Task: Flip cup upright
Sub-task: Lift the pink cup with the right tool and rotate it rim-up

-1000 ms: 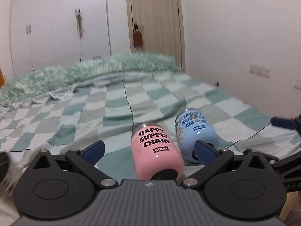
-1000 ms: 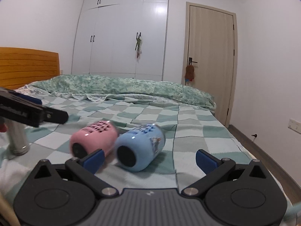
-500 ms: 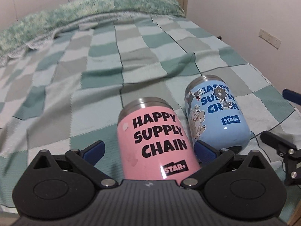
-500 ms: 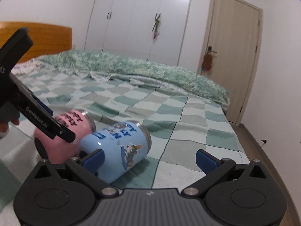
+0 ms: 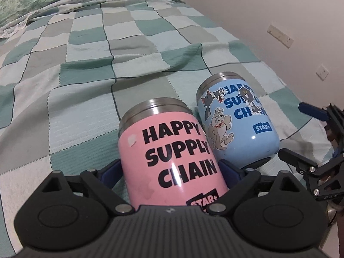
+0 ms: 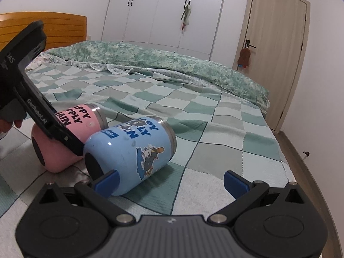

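Note:
A pink cup (image 5: 172,157) lettered "HAPPY SUPPLY CHAIN" lies on its side on the checked bedspread (image 5: 86,68), steel rim pointing away. My left gripper (image 5: 172,172) straddles its base, a blue fingertip (image 5: 111,169) close on each side; I cannot tell whether they touch. A light blue cartoon cup (image 5: 236,118) lies on its side just right of it. In the right wrist view the blue cup (image 6: 131,152) lies ahead left, the pink cup (image 6: 71,133) behind it. My right gripper (image 6: 172,182) is open and empty, its left fingertip (image 6: 107,180) in front of the blue cup's base.
The bed's right edge, a bare wall with sockets (image 5: 279,35) and the floor lie to the right. A rumpled green quilt (image 6: 150,62) covers the far end. A wooden headboard (image 6: 62,30), white wardrobes (image 6: 163,10) and a door (image 6: 277,49) stand beyond.
My left gripper has moved forward and down so the pink cup sits deep between its fingers. My right gripper has come a little closer to the blue cup.

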`<state>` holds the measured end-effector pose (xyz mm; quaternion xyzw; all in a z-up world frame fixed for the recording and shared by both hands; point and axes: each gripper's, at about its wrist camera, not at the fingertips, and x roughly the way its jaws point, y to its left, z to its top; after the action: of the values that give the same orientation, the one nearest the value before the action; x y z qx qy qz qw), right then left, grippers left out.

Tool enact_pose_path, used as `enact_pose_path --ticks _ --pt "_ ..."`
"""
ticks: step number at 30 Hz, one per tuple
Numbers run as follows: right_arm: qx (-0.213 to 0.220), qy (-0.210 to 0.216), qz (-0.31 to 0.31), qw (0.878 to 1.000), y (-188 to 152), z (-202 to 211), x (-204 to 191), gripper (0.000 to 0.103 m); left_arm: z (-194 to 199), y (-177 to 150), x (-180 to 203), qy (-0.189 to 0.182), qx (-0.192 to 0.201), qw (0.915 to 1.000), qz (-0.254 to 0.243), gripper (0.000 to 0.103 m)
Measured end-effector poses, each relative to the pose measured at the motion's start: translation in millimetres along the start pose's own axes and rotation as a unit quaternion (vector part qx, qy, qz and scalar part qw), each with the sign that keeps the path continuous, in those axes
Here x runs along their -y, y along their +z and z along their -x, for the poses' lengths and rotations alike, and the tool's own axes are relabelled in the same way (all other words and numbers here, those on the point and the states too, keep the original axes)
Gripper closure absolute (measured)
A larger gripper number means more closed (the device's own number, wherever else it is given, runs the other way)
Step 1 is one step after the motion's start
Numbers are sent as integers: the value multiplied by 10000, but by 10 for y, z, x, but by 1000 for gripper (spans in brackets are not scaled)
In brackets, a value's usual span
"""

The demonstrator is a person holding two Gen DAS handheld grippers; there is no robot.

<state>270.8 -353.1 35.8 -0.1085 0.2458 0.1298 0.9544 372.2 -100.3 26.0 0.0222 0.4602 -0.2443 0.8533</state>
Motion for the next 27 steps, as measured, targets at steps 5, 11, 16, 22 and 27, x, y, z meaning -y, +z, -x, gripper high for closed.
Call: enact_pose_path --ticks 5,11,16,22,27 --pt "16 -78 -99 9999 11 89 -36 0 133 -72 22 50 190 9998 -26 10" --pt "96 -109 -212 9997 41 288 -123 0 343 -180 16 83 406 9991 80 13" --pt "239 -87 -272 9993 52 537 -239 0 558 -357 101 83 650 9978 52 15" --pt "438 -16 -319 9985 60 896 -375 0 889 -619 291 85 964 9953 -22 17" --pt "587 42 -352 9976 34 1234 -501 0 1207 -847 463 34 1090 9940 8 17"
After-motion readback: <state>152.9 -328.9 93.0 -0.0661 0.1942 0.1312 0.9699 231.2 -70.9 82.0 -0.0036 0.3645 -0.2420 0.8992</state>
